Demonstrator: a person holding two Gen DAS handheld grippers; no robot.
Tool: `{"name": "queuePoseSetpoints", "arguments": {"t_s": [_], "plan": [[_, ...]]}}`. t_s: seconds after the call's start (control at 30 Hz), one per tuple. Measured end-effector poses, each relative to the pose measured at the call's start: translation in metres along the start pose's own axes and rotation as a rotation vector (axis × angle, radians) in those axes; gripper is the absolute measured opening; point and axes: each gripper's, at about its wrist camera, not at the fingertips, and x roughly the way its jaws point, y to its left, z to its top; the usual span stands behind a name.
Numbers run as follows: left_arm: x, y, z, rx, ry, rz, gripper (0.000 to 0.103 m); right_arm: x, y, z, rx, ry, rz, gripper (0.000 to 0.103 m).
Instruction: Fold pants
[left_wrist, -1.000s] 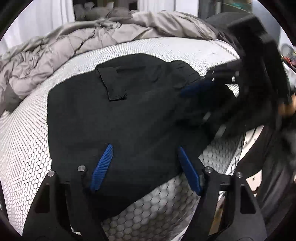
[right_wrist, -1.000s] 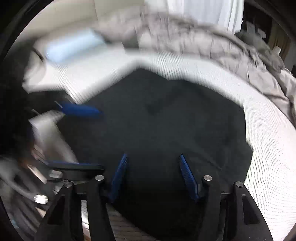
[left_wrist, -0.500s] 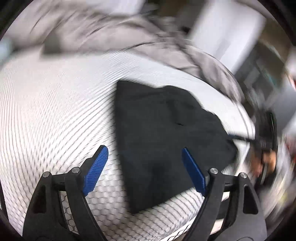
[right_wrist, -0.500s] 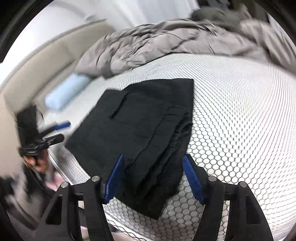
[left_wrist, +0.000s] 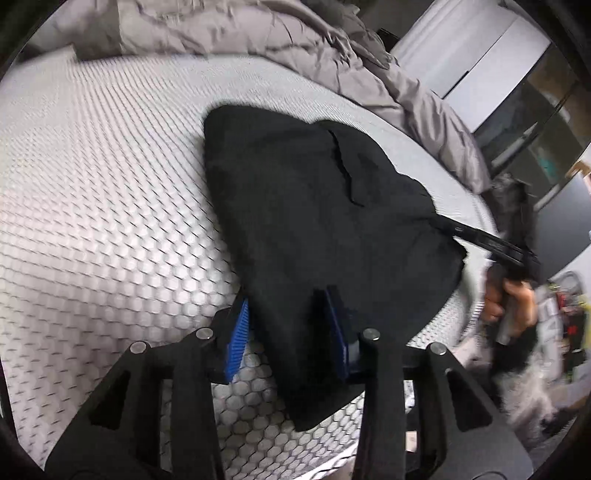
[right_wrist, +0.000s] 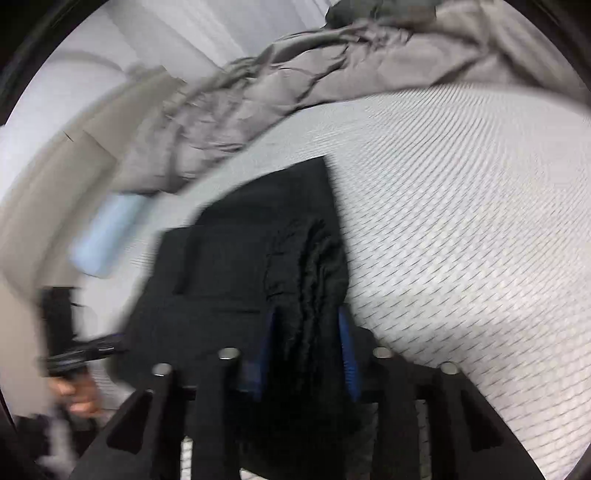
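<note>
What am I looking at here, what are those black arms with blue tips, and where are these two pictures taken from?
Each picture comes from a camera mounted on a hand-held tool, looking along its tongs; no robot is involved. The left tongs and the right tongs each have blue ribbed pads and have closed on opposite edges of the folded black fabric pants. The pants lie on a white honeycomb-patterned mattress, with a rumpled grey duvet behind. In the left view, the person's hand holds the other tool.
</note>
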Motion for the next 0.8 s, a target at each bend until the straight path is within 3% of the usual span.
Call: {"name": "queuePoseSetpoints", "arguments": {"t_s": [0.1,0.2,0.3,0.4,0.53,0.6,0.63,0.8], "plan": [[-0.015,-0.028,-0.006,0.179,-0.088,0.157,0.034,-0.034,0.023,-0.013,-0.133,-0.099,-0.079,0.055],[-0.008,-0.061,0.0,0.282,-0.079,0.122,0.034,-0.049,0.056,-0.03,-0.251,-0.141,-0.07,0.055],[0.021,-0.089,0.002,0.353,-0.014,0.051,0.034,-0.028,0.093,-0.044,-0.352,-0.083,-0.02,0.053],[0.044,-0.107,0.0,0.439,0.016,0.084,0.034,0.002,0.122,-0.054,-0.462,-0.009,-0.004,0.047],[0.03,-0.089,-0.008,0.402,0.008,0.03,0.034,0.007,0.104,-0.059,-0.473,0.015,-0.15,0.035],[0.017,-0.08,-0.014,0.384,-0.001,0.042,0.034,-0.007,0.081,-0.056,-0.405,0.02,-0.117,0.025],[0.01,-0.073,-0.016,0.372,-0.009,0.043,0.034,-0.015,0.072,-0.055,-0.367,0.009,-0.064,0.025],[-0.004,-0.072,0.007,0.347,-0.079,0.024,0.034,-0.03,0.083,-0.053,-0.365,-0.064,-0.025,0.03]]}}
